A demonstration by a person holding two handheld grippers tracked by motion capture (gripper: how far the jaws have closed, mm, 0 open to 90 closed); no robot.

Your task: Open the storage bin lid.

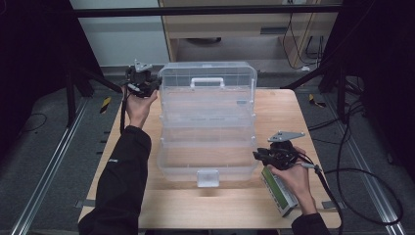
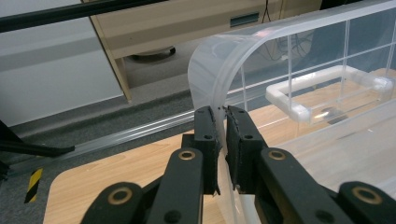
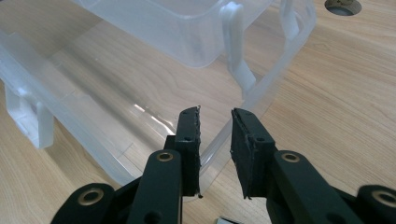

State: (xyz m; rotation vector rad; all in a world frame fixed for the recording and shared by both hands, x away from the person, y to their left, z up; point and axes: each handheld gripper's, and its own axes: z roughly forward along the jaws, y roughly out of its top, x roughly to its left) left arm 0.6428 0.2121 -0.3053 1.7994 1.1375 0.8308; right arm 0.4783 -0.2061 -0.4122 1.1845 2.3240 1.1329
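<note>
A clear plastic tiered storage box [image 1: 208,132] stood open in the middle of a wooden table [image 1: 288,112], its lid [image 1: 208,81] raised toward twelve o'clock with a white handle [image 1: 207,81] on it and a white latch [image 1: 207,177] at the six o'clock front wall. Bare wood lay open at nine o'clock, at three o'clock and in a strip along the near edge; the table's far edge ran just behind the lid, and the box took up most of the middle.

The left gripper [image 1: 155,84] was at the lid's ten o'clock corner. In the left gripper view its jaws were clenched on the lid's curved clear edge [image 2: 210,70], the thin plastic pinched between the pads [image 2: 238,140], with the white handle [image 2: 327,86] off toward two o'clock inside the lid.

The right gripper [image 1: 257,155] sat just beside the box's lower tray at its four o'clock corner. In the right gripper view its jaws stood apart, released, with the tray's rim corner [image 3: 219,140] running between them; whether a pad touched the rim could not be told. A hinge arm [image 3: 236,46] of the upper tray rose at twelve o'clock.

A grey-and-green flat device [image 1: 279,191] lay on the table under the right hand [image 1: 293,176], near the five o'clock edge. Dark carpet, floor rails and a pale cabinet [image 1: 235,24] surrounded the table.
</note>
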